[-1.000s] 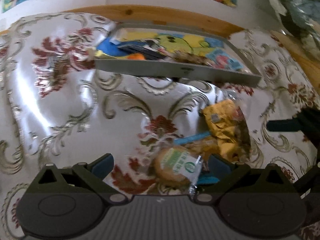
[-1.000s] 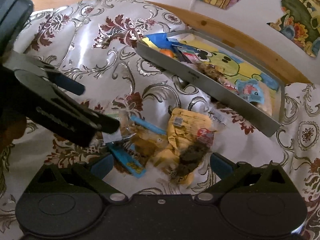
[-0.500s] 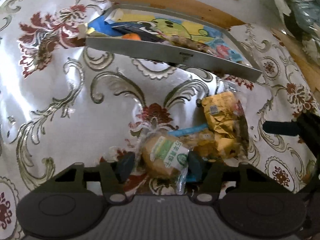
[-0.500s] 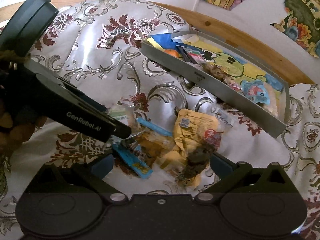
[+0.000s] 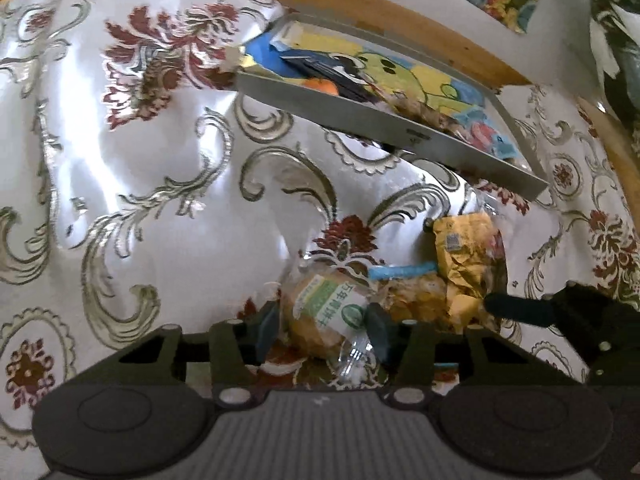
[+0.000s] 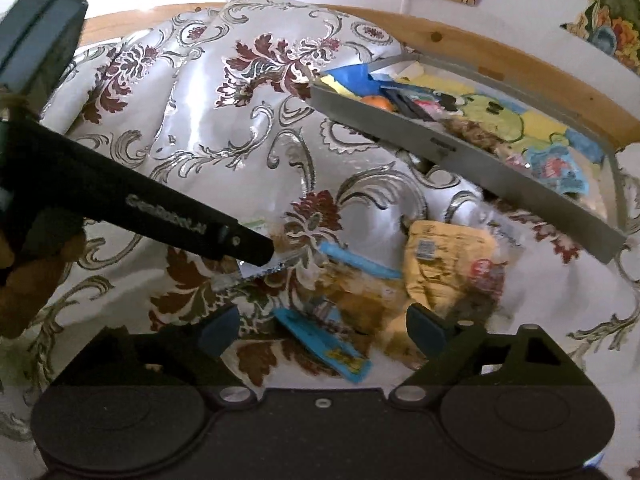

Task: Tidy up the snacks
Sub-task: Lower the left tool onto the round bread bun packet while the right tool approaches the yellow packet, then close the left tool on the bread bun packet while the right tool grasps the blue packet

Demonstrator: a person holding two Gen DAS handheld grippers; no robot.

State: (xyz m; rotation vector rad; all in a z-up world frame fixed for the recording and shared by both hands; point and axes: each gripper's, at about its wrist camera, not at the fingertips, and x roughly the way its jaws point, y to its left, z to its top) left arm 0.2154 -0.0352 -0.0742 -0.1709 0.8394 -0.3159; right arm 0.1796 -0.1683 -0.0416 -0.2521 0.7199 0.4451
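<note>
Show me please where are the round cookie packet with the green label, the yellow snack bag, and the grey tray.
round cookie packet [image 5: 326,312]: left wrist view, on its green label.
yellow snack bag [image 6: 444,258]: right wrist view, on its flat upper panel.
grey tray [image 6: 460,152]: right wrist view, on its near side wall.

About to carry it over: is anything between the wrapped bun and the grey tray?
Nothing visible: only bare tablecloth lies between the bun, clamped in the left gripper, and the tray.
</note>
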